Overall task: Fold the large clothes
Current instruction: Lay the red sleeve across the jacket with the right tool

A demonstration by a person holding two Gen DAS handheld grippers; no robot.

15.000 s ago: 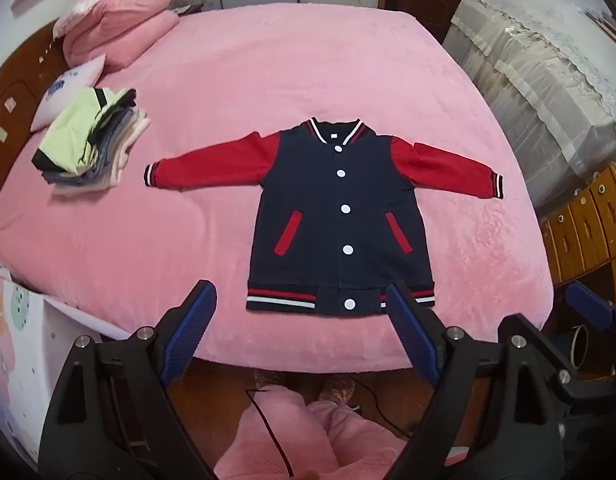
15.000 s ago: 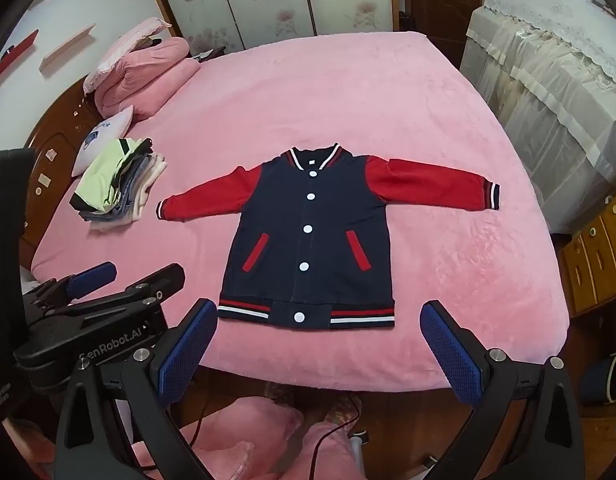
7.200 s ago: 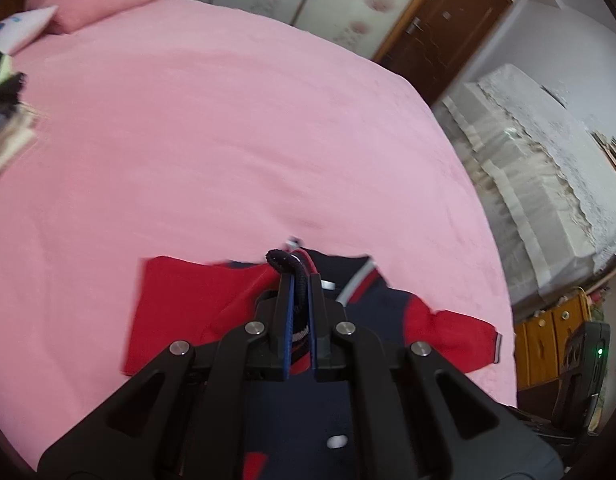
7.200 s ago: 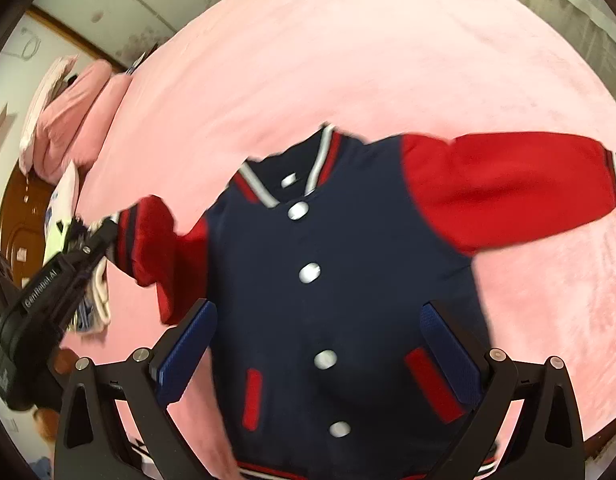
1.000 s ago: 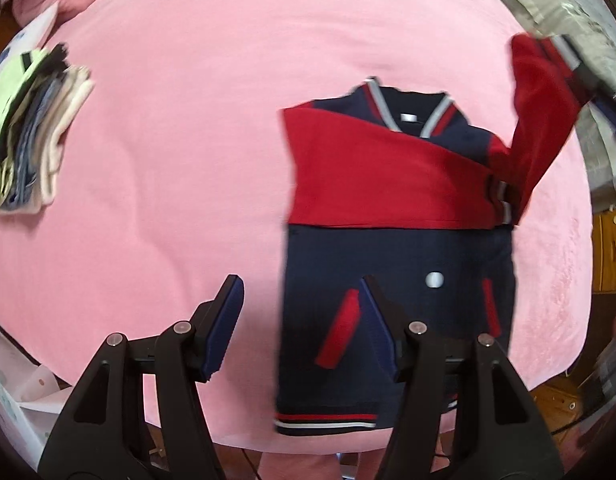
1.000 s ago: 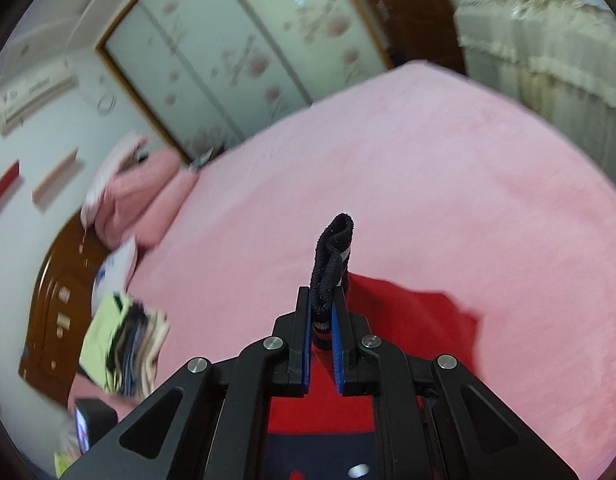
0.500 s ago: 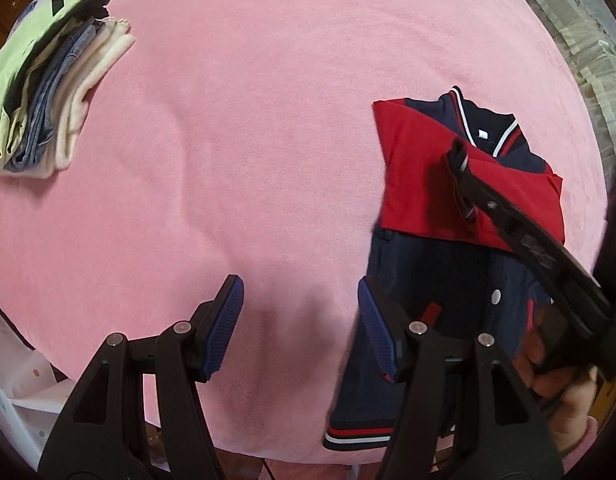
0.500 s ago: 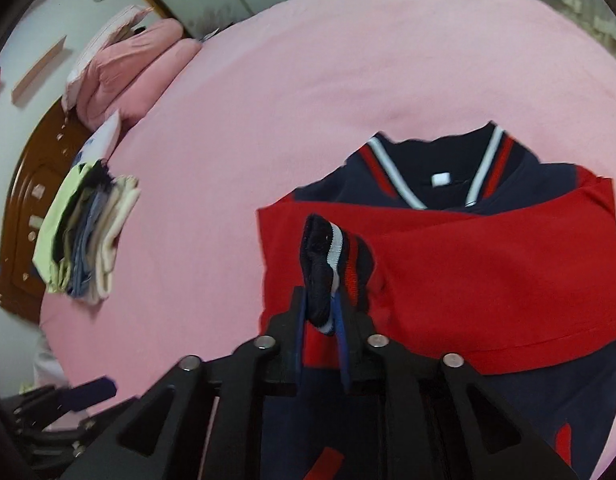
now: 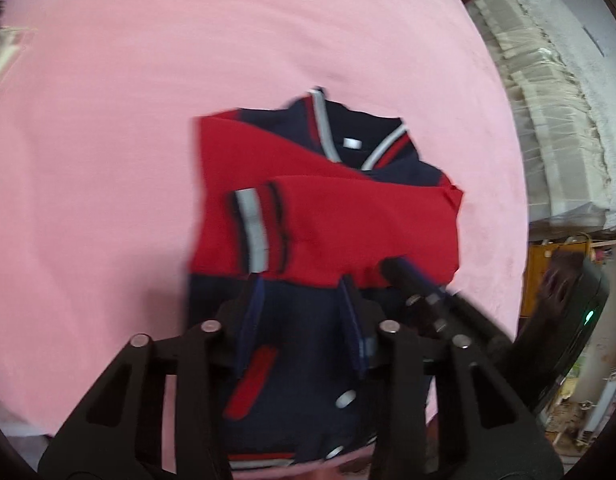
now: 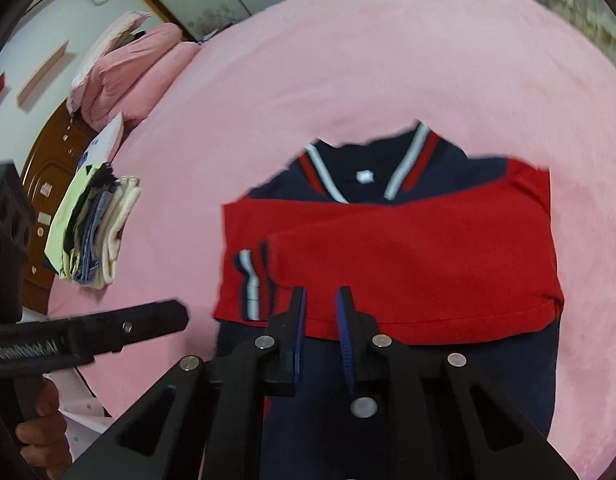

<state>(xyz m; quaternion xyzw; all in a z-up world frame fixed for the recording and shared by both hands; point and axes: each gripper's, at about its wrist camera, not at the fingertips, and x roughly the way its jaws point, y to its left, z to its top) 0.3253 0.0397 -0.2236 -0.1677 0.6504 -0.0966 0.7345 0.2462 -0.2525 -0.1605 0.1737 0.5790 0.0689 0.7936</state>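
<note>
A navy jacket (image 9: 299,360) with red sleeves lies on the pink bed (image 9: 127,80), collar away from me. Both sleeves are folded across its chest, and the striped cuff (image 10: 251,280) of the upper sleeve (image 10: 408,264) rests at the left. My right gripper (image 10: 322,304) hovers over the sleeves' lower edge; its jaws are closing across a narrow gap with nothing in it. Above the navy front, my left gripper (image 9: 299,296) has its jaws closing too, and no cloth is pinched between them. Each gripper shows in the other's view.
A stack of folded clothes (image 10: 91,232) sits at the bed's left side, near the wooden headboard (image 10: 55,148). Pink bedding (image 10: 123,68) is piled at the far left corner. White lace-covered furniture (image 9: 556,112) stands past the bed's right edge.
The right gripper came down and let go of the cuff, which now lies on the chest. The left gripper swung over the jacket's front and its jaws narrowed.
</note>
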